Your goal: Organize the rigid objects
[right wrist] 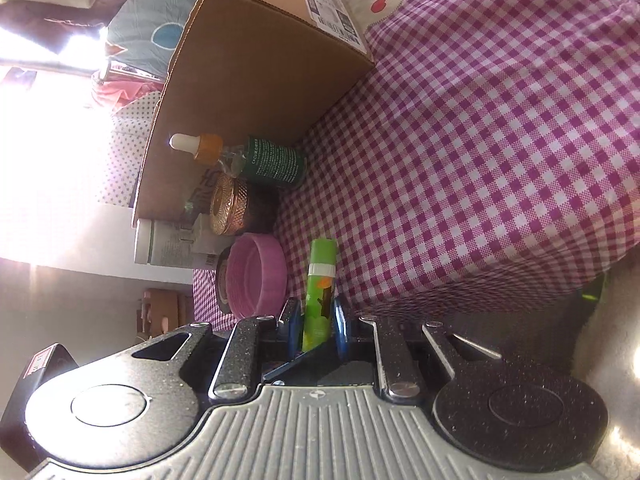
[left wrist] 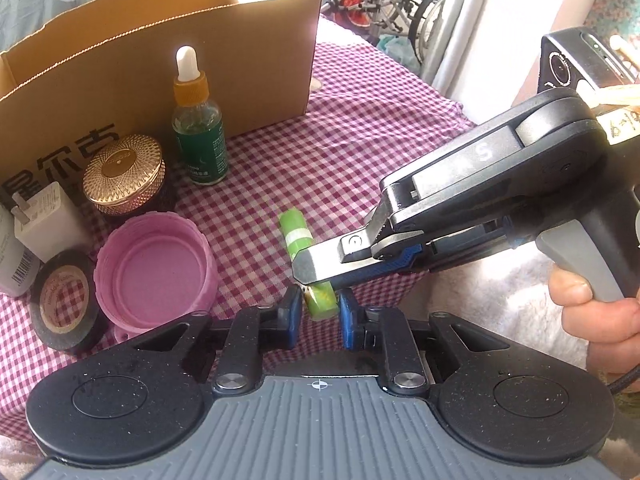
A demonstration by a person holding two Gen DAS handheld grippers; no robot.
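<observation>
A green tube [left wrist: 297, 236] with a white band lies on the purple checked cloth [left wrist: 360, 128]. My left gripper [left wrist: 319, 311] has its blue pads on either side of the tube's near end, close to it or touching. My right gripper [left wrist: 316, 276] comes in from the right and its fingers close around the tube's middle. In the right wrist view the tube [right wrist: 319, 280] stands between the right gripper's [right wrist: 318, 322] blue pads, held by them. An open cardboard box [left wrist: 160, 60] stands behind.
Beside the box stand a green dropper bottle [left wrist: 199, 120], a gold-lidded jar [left wrist: 124, 172], a white charger [left wrist: 48, 220], a pink lid [left wrist: 156, 272], a black tape roll [left wrist: 64, 300] and a white bottle [left wrist: 10, 256]. The cloth's right edge drops off.
</observation>
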